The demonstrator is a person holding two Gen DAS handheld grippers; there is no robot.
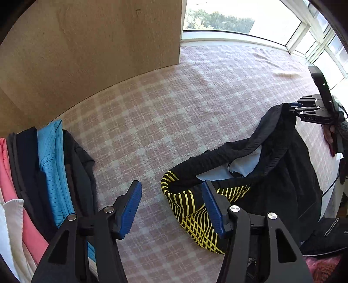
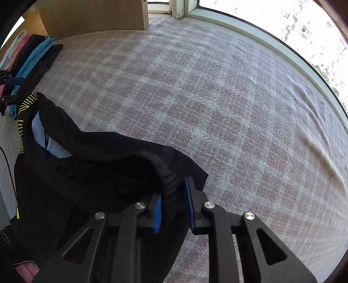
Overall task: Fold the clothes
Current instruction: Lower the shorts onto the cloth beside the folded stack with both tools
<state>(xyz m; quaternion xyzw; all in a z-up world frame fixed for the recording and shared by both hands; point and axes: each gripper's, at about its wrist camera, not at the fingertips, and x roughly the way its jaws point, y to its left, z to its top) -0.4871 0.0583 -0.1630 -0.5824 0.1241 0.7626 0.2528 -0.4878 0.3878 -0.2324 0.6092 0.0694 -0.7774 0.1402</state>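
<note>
A pair of black shorts (image 1: 280, 174) with yellow stripes at one side lies partly on the pink checked bed cover (image 1: 174, 104). My right gripper (image 2: 174, 196) is shut on the shorts' black elastic waistband (image 2: 169, 180) and lifts that end above the bed; it also shows in the left wrist view (image 1: 292, 107). My left gripper (image 1: 171, 193) is open and empty, low over the cover, with its right finger just over the yellow striped side (image 1: 189, 209) of the shorts.
A stack of folded clothes (image 1: 47, 174), pink, black, blue and dark grey, lies at the left by a wooden board (image 1: 87, 54). Windows (image 1: 239, 17) run along the far side. More dark clothing (image 1: 326, 235) lies at the right edge.
</note>
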